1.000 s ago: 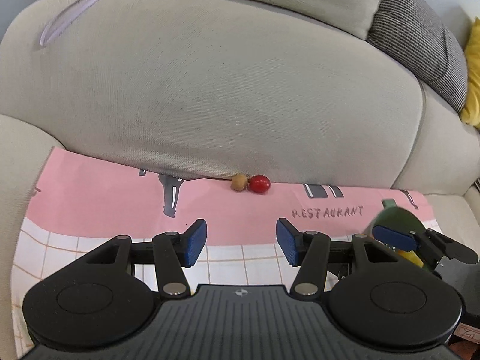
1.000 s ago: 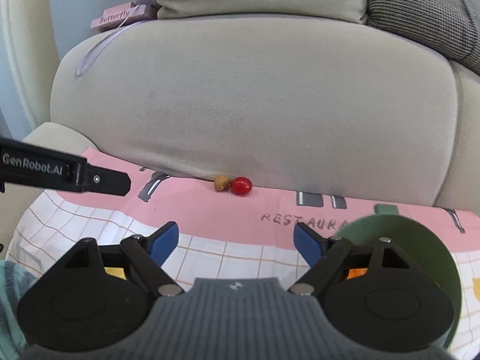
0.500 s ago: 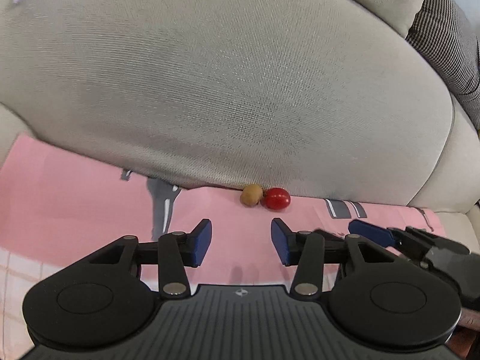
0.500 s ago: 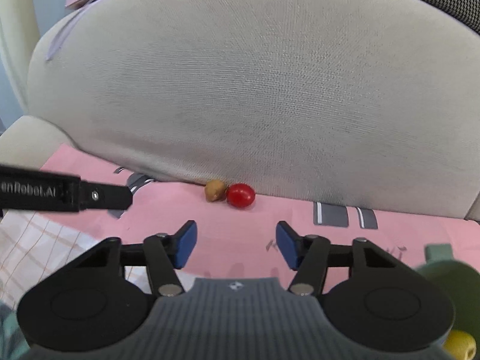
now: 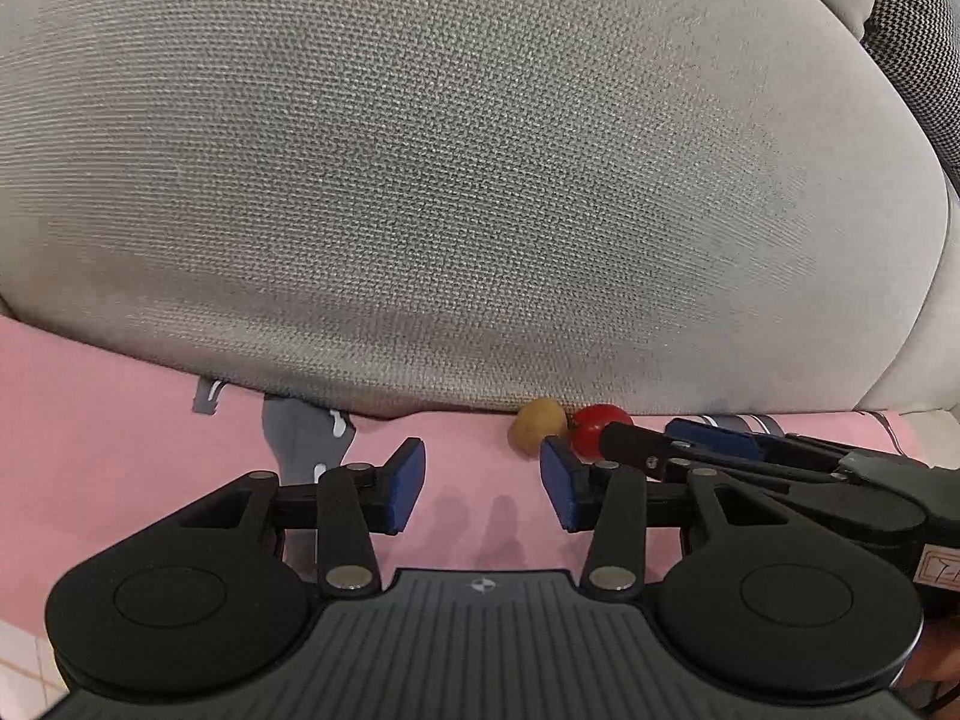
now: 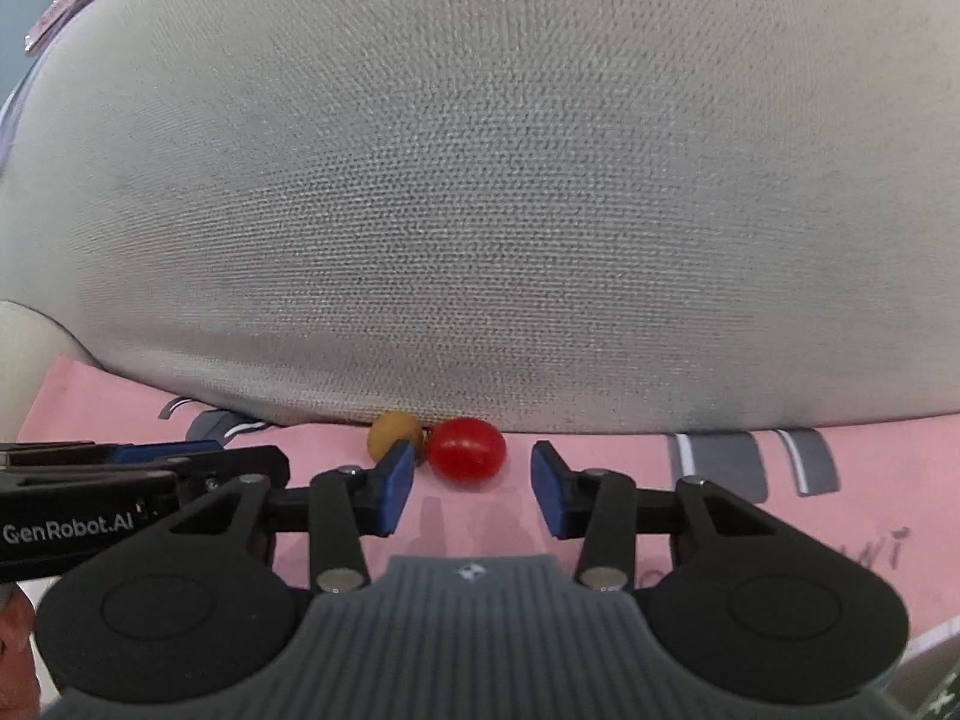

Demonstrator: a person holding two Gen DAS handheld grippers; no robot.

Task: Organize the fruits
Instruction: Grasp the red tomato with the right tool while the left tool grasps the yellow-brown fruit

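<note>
A small red tomato (image 6: 466, 450) and a tan round fruit (image 6: 393, 433) lie side by side on the pink cloth (image 6: 600, 450), against the base of the sofa back cushion. My right gripper (image 6: 472, 489) is open, its tips just short of the tomato, which sits between the finger lines. In the left wrist view the tan fruit (image 5: 536, 424) and tomato (image 5: 591, 429) lie ahead to the right. My left gripper (image 5: 483, 483) is open and empty, left of the fruits. The right gripper's fingers (image 5: 708, 450) partly cover the tomato there.
The grey sofa back cushion (image 6: 480, 180) bulges over the fruits and fills most of both views. The pink printed cloth (image 5: 120, 420) covers the seat. The left gripper's body (image 6: 120, 480) sits close on the left of the right wrist view.
Both grippers have moved forward and down toward the two fruits at the cushion base. The green bowl and the yellow fruit have dropped out of view. Both stay open.
</note>
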